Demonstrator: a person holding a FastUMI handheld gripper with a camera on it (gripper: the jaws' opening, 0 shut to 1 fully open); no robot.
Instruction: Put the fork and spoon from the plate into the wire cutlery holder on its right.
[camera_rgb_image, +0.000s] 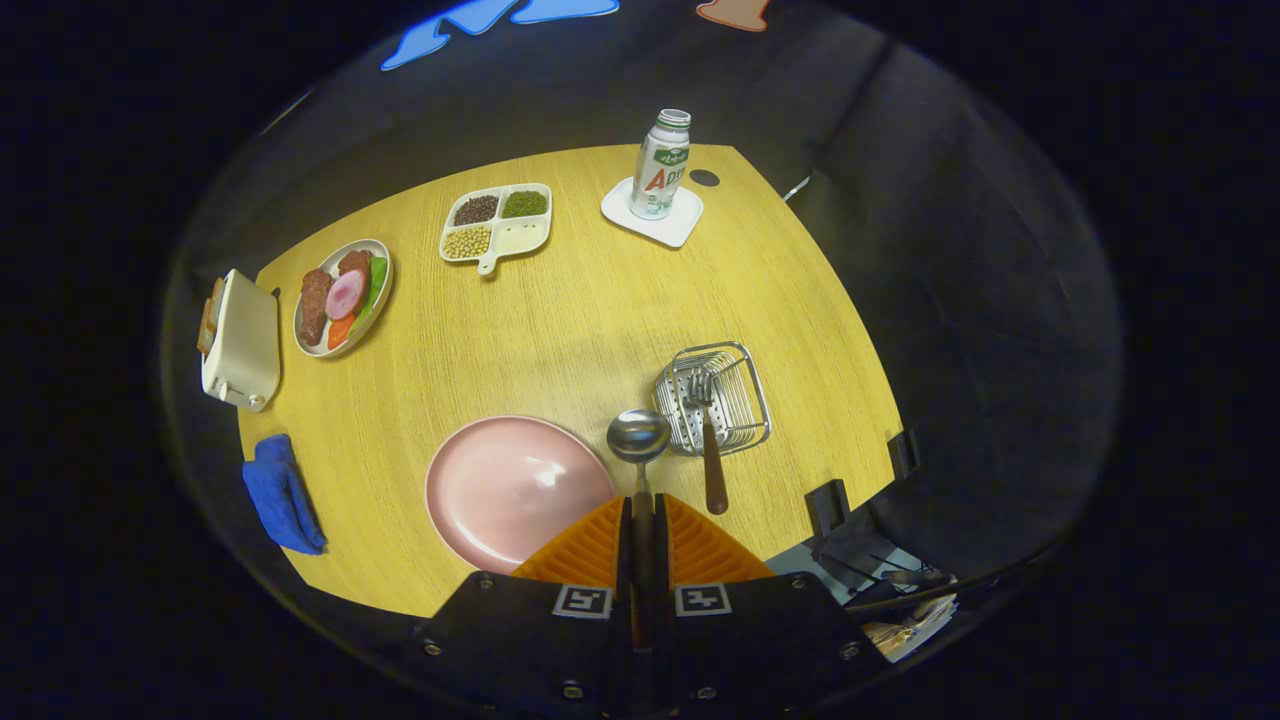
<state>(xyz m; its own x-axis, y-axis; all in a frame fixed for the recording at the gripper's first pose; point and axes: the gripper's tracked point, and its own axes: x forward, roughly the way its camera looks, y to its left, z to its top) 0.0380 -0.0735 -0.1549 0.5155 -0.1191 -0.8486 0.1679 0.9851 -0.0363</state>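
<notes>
My gripper (640, 503) is shut on the handle of a spoon (639, 437), whose shiny bowl sticks out just ahead of the fingers, raised above the table. The spoon's bowl hovers between the pink plate (510, 487), which lies to the left of the fingers, and the wire cutlery holder (713, 397) to their right. A fork (706, 430) with a brown handle rests in the holder, prongs inside and handle leaning out over the near rim. The plate holds nothing.
Far across the yellow table stand a milk bottle (661, 164) on a white coaster (652, 213), a divided dish of beans (497, 224), a plate of food (343, 295), a toaster (241, 340) and a blue cloth (282, 492). The table's right edge lies just past the holder.
</notes>
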